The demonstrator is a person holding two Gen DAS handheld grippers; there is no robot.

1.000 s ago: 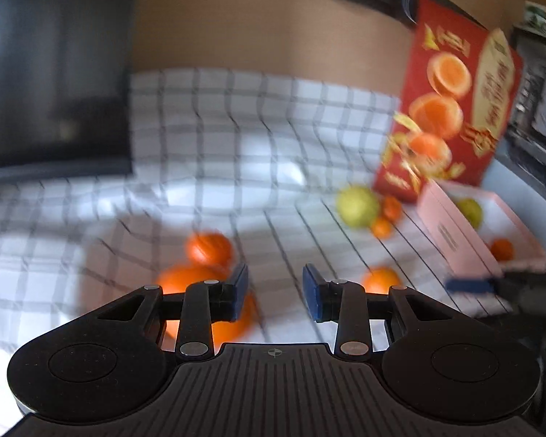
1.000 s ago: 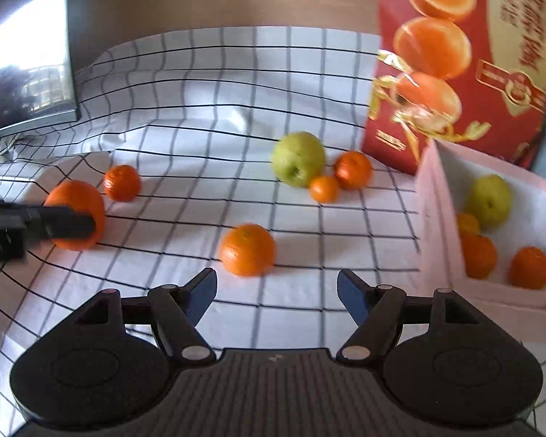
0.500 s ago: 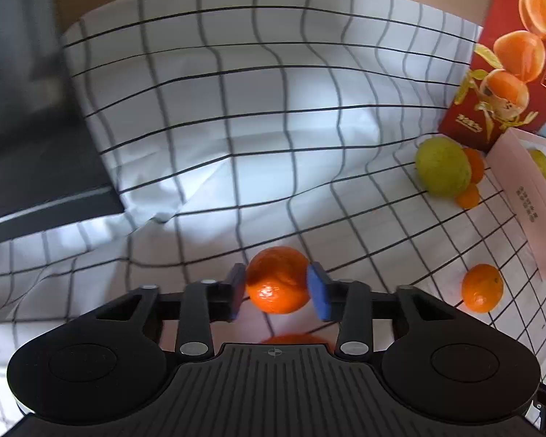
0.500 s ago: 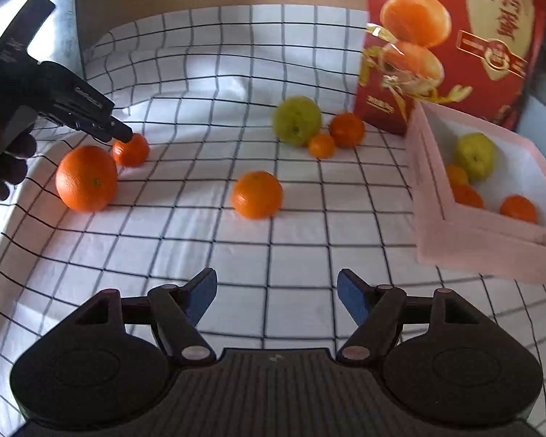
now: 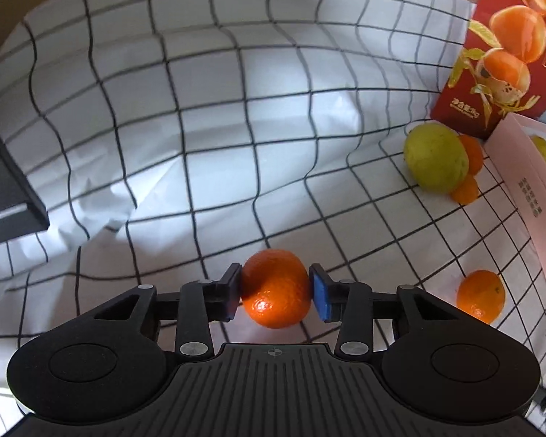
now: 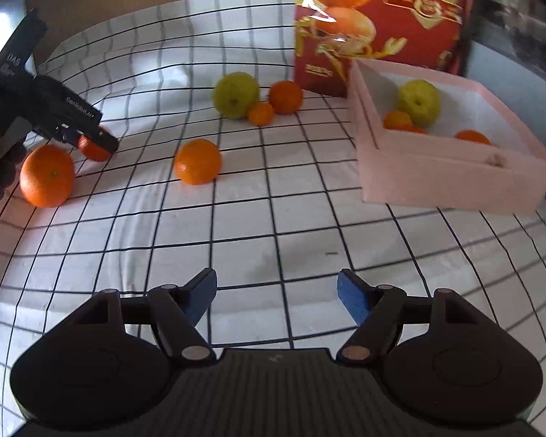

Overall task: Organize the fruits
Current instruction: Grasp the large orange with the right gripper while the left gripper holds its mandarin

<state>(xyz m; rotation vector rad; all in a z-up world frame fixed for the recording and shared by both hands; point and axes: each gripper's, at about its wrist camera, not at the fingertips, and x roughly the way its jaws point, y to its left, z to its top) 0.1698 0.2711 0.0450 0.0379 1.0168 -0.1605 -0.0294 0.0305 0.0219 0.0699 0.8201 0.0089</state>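
Left claw (image 5: 275, 293) is gripping a small orange (image 5: 275, 288) by its sides, stem end unclear; right claw (image 6: 276, 296) is hanging released above the checked cloth (image 6: 273, 196).

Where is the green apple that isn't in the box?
In the right wrist view the green apple sits on the checked cloth, touching two small oranges, left of the red carton.

Small mandarin (image 5: 275, 288) sits betw. left gripper (image 5: 275, 293) pads, just right of big orange (image 6: 47, 176) on checked cloth (image 6: 236, 218). Another orange (image 6: 197, 161) mid-cloth. Pear (image 6: 236, 94) w/ 2 mandarins (image 6: 285, 97) behind it, beside printed carton (image 6: 378, 18). Tray (image 6: 451, 178) far right, fruit inside, in front of carton.
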